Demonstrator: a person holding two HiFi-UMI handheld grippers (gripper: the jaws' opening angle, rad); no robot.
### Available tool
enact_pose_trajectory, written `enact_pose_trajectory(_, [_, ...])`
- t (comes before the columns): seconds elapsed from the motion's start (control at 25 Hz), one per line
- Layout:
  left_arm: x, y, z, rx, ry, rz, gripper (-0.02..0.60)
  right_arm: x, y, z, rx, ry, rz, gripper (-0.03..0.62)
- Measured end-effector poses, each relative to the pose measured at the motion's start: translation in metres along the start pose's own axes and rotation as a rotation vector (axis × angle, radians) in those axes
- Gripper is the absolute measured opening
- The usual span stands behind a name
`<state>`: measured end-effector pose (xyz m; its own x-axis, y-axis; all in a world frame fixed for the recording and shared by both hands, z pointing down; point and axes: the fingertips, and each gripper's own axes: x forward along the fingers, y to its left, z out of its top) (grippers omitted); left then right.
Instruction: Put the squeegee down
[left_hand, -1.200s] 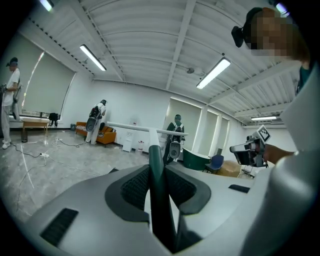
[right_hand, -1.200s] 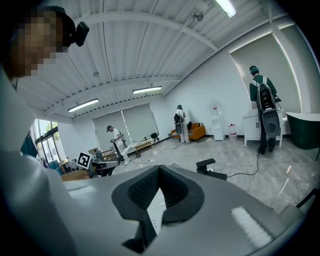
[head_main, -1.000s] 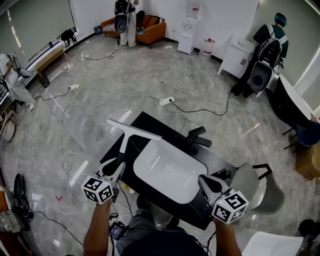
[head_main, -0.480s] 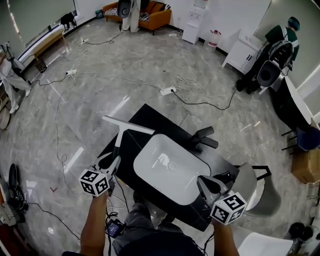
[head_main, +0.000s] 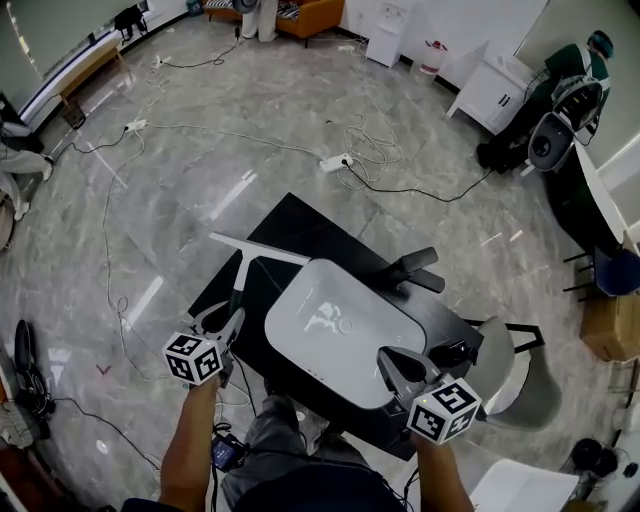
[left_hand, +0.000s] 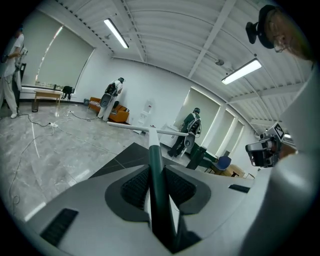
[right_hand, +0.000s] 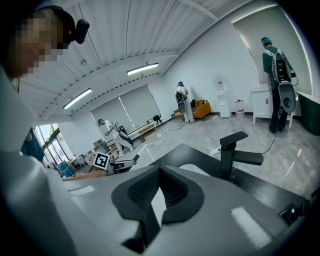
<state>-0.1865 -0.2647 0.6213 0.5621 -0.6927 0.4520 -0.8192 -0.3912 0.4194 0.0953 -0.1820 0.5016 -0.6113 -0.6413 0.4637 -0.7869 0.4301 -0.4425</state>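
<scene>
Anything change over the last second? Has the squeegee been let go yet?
Not yet. The left gripper still has its jaws shut on the squeegee, blade over the black counter beside the basin, much as before. The right gripper, empty with jaws apart, edged slightly toward the basin. Mostly the head view itself shifted.

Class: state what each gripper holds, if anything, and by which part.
The left gripper is shut on the squeegee, gripping it by its dark green handle. The right gripper holds nothing; its jaws stand slightly apart.
</scene>
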Motion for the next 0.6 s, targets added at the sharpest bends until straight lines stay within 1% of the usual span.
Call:
enact_pose_trajectory(0.16, [0.011, 0.016, 0.003, -0.006, 0.002, 0.008, 0.094, 0.015, -0.010, -0.004, 0.016, 0.023, -0.005, 0.009])
enact_pose_trajectory(0.4, [0.031, 0.039, 0.009, -0.004, 0.012, 0.033, 0.094, 0.038, -0.011, 0.004, 0.004, 0.023, 0.019, 0.009])
enact_pose_trajectory(0.6, [0.049, 0.061, 0.003, -0.025, 0.028, 0.053, 0.094, 0.049, -0.011, -0.008, 0.013, 0.041, 0.021, 0.009])
